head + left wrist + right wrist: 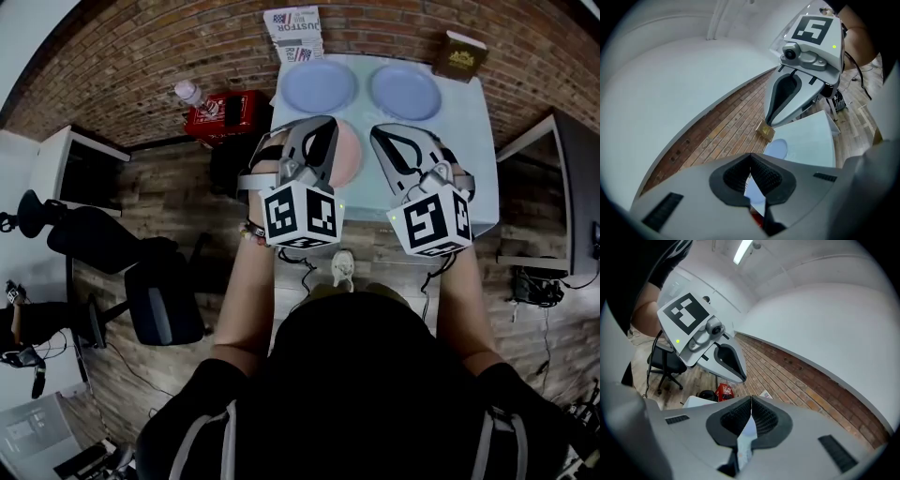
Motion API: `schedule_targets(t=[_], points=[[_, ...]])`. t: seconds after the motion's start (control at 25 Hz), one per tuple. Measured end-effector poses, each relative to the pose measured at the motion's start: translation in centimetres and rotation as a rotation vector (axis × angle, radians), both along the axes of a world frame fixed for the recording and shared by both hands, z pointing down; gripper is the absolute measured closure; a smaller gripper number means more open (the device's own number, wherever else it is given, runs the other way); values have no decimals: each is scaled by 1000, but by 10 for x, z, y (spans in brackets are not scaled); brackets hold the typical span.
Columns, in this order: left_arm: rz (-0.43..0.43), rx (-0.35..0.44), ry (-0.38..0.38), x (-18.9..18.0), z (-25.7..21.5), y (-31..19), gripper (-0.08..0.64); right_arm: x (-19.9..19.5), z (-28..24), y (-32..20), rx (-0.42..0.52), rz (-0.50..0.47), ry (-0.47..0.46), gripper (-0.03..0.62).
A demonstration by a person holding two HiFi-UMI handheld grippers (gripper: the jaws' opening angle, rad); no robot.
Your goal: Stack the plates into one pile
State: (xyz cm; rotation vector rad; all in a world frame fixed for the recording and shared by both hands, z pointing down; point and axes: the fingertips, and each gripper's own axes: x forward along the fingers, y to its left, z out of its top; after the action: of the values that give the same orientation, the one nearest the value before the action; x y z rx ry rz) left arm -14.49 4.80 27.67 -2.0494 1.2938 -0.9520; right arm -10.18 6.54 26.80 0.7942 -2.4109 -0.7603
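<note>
In the head view, the pale counter (pixel 469 141) carries three plates. The left blue plate (pixel 320 86) and the right blue plate (pixel 406 91) lie side by side at the far edge, apart from each other. The pink plate (pixel 349 155) lies nearer and is partly hidden under the left gripper (pixel 317 128). The right gripper (pixel 388 137) hangs just to its right. A brown box (pixel 459 56) sits at the far right corner.

In the left gripper view, the jaws are together with nothing between them. Beyond them lie the right blue plate (pixel 777 149) and the brown box (pixel 765 132).

In the right gripper view, the jaws meet at the tips and are empty. A red crate (pixel 724 391) stands on the floor beyond.
</note>
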Motion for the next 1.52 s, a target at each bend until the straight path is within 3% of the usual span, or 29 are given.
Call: schedule_targets(t=[0.68,1.12,1.52], points=[[40,26,7,-22,-16,-44,538,-28,-10,-48,28,10,8,557],[-39,22,32,-19,-9,-61,538,-24,-2,-66,3,-69,2,557],[-198,-17,39,-12,3,-87,538,-17,9,-97,-55,-238,-3,557]])
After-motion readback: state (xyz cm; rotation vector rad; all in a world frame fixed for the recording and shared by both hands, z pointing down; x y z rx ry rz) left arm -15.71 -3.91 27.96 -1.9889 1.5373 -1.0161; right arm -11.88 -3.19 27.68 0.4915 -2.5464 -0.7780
